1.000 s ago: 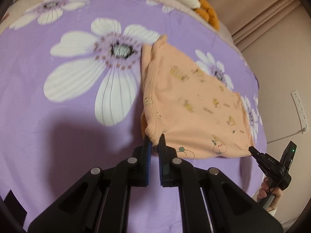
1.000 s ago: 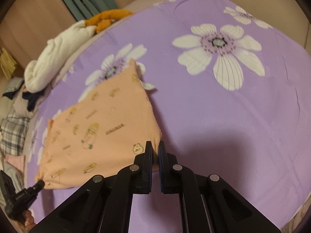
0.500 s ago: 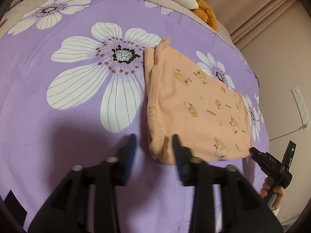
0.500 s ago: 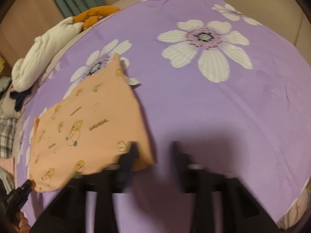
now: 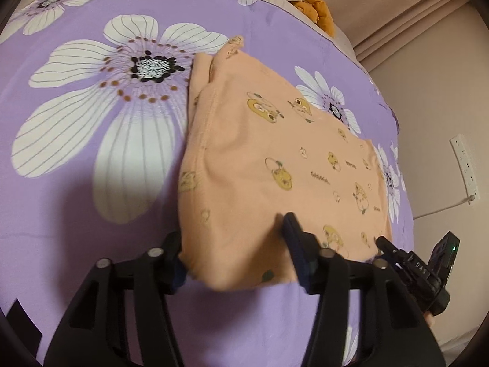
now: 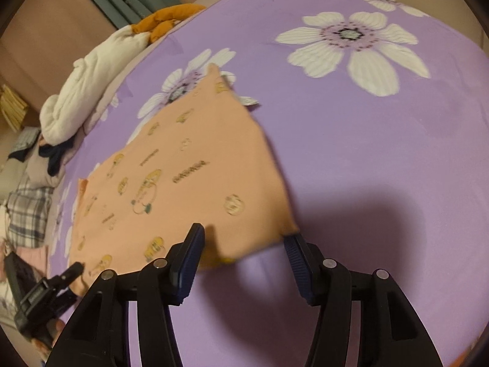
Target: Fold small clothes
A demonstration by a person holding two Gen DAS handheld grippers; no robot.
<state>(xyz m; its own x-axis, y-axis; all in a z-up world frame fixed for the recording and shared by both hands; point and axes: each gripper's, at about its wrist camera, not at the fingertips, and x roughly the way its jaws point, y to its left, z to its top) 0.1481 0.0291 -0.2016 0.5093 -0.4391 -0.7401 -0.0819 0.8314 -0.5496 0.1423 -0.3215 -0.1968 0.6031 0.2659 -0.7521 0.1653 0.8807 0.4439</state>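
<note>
On the big bed with the purple sheet with white flowers (image 5: 76,214), a small peach-orange cotton garment with little yellow cartoon prints (image 5: 275,159) lies flat, near the front edge of the bed.

The left gripper (image 5: 232,244), black with blue pads, is at the garment's near left corner. Its jaws have just been opening, and they now stand apart. The corner of the cloth lies between them, but the pads do not press on it. So this hand has let go.

The right gripper (image 6: 244,253) is at the other near corner. Its jaws have just been opening too and stand wide apart. The cloth's corner lies loose between them, and nothing is held.

I think one fold is just done, and both hands have dropped the cloth onto itself. The garment looks doubled over, with a second edge showing along its left side. Next, I think the hands should pick new spots on one side edge and fold the cloth over again to make it smaller.

There are no boxes or baskets to see. A white bundle of bedding (image 6: 91,85) and an orange soft toy (image 6: 165,20) sit at the far edge.
</note>
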